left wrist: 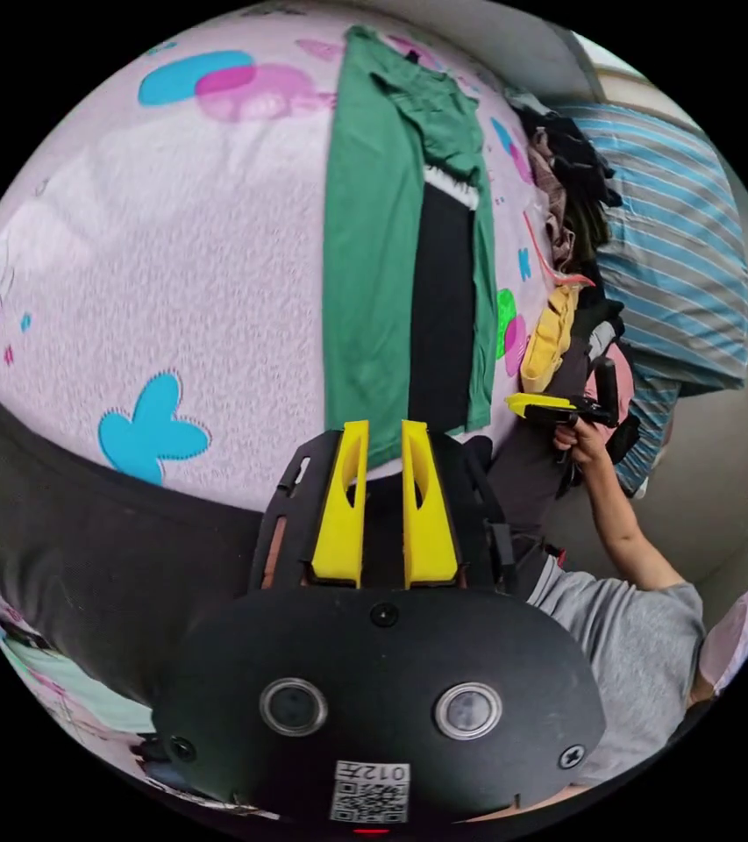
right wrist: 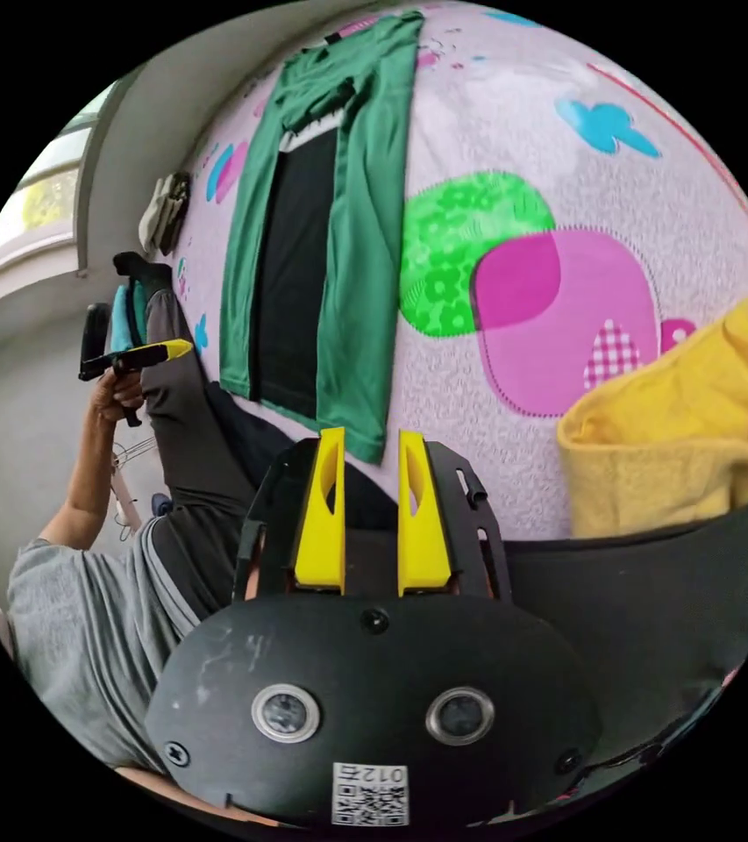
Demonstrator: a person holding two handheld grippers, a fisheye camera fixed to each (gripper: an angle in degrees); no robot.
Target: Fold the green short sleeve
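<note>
The bed (left wrist: 172, 263), covered in a pale pink printed sheet, carries the green short sleeve (left wrist: 365, 263), which lies flat as a long narrow strip running from the top centre of the left gripper view down to its middle; both long sides are turned inward over a black panel (left wrist: 442, 307), and a sleeve is folded across near the collar end. I judge the lengthwise folds done, with the crosswise fold, hem toward collar, next; that calls for me to bring both tools to the hem corners nearest me and clamp them. In the left gripper view, my left tool (left wrist: 383, 438) sits at lower centre with its yellow jaws slightly apart and nothing between them, tips just over the hem edge. In the right gripper view, the shirt (right wrist: 360, 263) runs from the upper centre to the middle, and my right tool (right wrist: 368, 447) is likewise parted and empty, near the hem corner. The left gripper view adds a striped blue pillow (left wrist: 680, 263) and a heap of clothes (left wrist: 575, 219) along its right edge, with the right tool (left wrist: 536, 405) held off the bed in a hand (left wrist: 582, 438). The right gripper view adds a yellow garment (right wrist: 680, 438) at right, a window (right wrist: 40, 210) at upper left, and the left tool (right wrist: 159, 353) at mid left.
</note>
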